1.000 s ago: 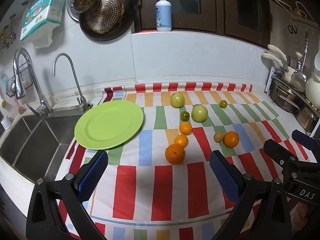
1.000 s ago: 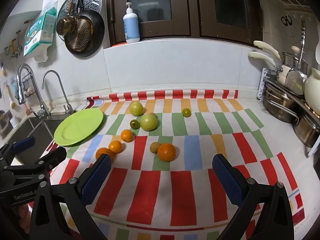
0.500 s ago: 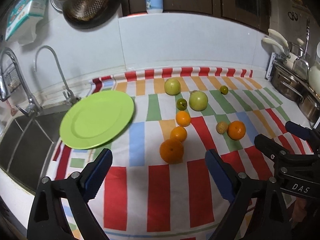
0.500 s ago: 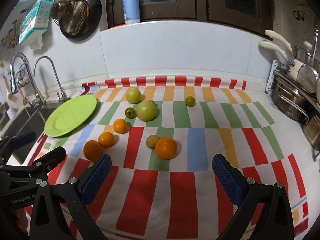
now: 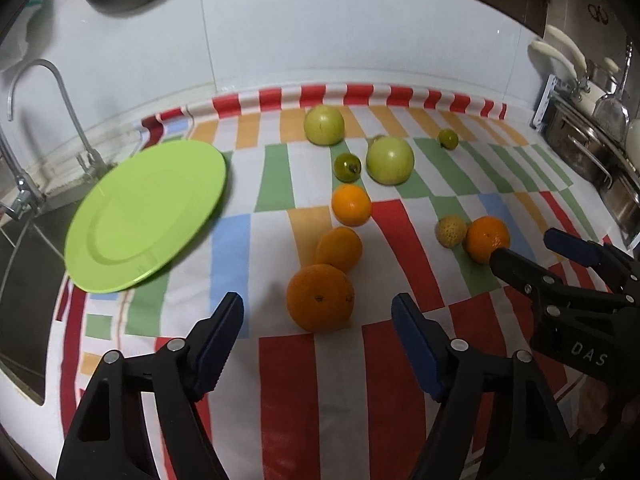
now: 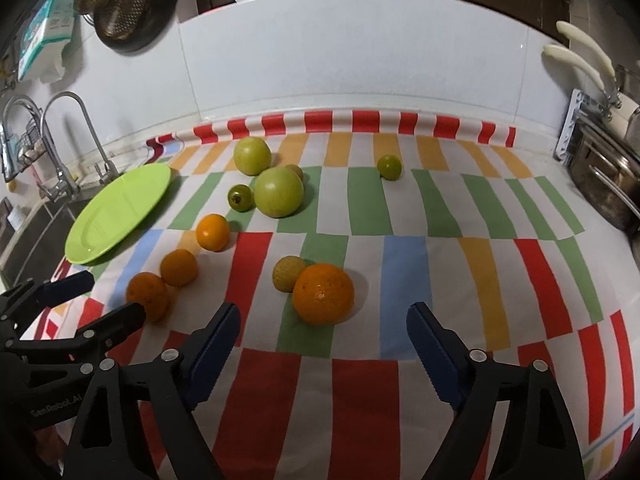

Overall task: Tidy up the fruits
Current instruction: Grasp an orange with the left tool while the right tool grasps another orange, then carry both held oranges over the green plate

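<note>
Fruit lies scattered on a striped cloth. In the left wrist view my left gripper [image 5: 318, 307] is closing, its blue pads either side of a large orange [image 5: 320, 296] without touching it. Beyond that one lie two smaller oranges [image 5: 339, 249], two green apples [image 5: 390, 160] and small green fruits [image 5: 347, 167]. A green plate [image 5: 144, 216] sits at the left, empty. In the right wrist view my right gripper [image 6: 323, 312] is also closing, around another orange [image 6: 323, 294], pads apart from it; a small yellowish fruit [image 6: 288, 272] touches that orange.
A sink [image 5: 24, 272] with taps [image 5: 24, 92] borders the plate on the left. Steel pots [image 6: 604, 188] and a rack stand at the right edge. A white tiled wall [image 6: 360, 64] closes the back. Each gripper shows at the edge of the other's view.
Both grippers have come down and forward towards the oranges, which now sit between the fingertips. Both pairs of jaws have narrowed. No fruit has moved.
</note>
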{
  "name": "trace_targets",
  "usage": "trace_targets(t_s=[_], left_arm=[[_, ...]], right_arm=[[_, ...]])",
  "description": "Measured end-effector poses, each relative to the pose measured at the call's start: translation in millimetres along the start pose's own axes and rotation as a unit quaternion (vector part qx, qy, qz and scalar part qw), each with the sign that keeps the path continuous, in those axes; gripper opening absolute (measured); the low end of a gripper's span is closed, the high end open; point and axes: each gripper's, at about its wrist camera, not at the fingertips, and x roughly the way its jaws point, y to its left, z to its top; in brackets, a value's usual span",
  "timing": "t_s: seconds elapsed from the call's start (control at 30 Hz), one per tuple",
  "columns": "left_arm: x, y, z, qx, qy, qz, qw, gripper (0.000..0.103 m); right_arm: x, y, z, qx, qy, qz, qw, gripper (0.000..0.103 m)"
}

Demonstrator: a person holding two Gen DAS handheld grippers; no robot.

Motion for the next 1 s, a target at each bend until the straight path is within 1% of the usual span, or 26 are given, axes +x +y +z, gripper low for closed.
trace_targets(t_s=[0.23, 0.3, 0.37, 0.47, 0.7, 0.87, 1.0], left_arm=[[16.8, 2.6, 2.5, -0.003, 0.021, -0.007, 0.9997, 0.066], [20.5, 3.5, 3.3, -0.004, 0.024, -0.009, 0.9997, 0.060], [23.7, 4.1, 3.8, -0.006, 0.027, -0.011, 0.9996, 0.059], [26.2, 4.0, 4.8, -0.006, 0.027, -0.013, 0.9995, 0.051], [28.8, 3.1, 5.7, -0.003, 0.025, -0.010, 0.9996, 0.042], [28.0, 3.6, 3.8, -0.003, 0.021, -0.010, 0.9997, 0.041], [23.0, 3.9, 1.5, -0.004, 0.016, -0.016, 0.9997, 0.041]], right_arm=[[21.3, -1.9, 4.1, -0.009, 0.019, 0.008, 1.000, 0.071], [26.6, -1.4, 5.3, -0.012, 0.023, 0.011, 1.000, 0.066], [30.9, -1.3, 6.2, -0.014, 0.027, 0.013, 0.999, 0.062], [36.7, -1.1, 6.8, -0.015, 0.031, 0.016, 0.999, 0.056], [40.7, -1.2, 6.4, -0.017, 0.031, 0.019, 0.999, 0.042], [39.3, 0.1, 4.8, -0.023, 0.028, 0.018, 0.999, 0.042], [33.2, 3.6, 4.1, -0.025, 0.026, 0.028, 0.999, 0.042]])
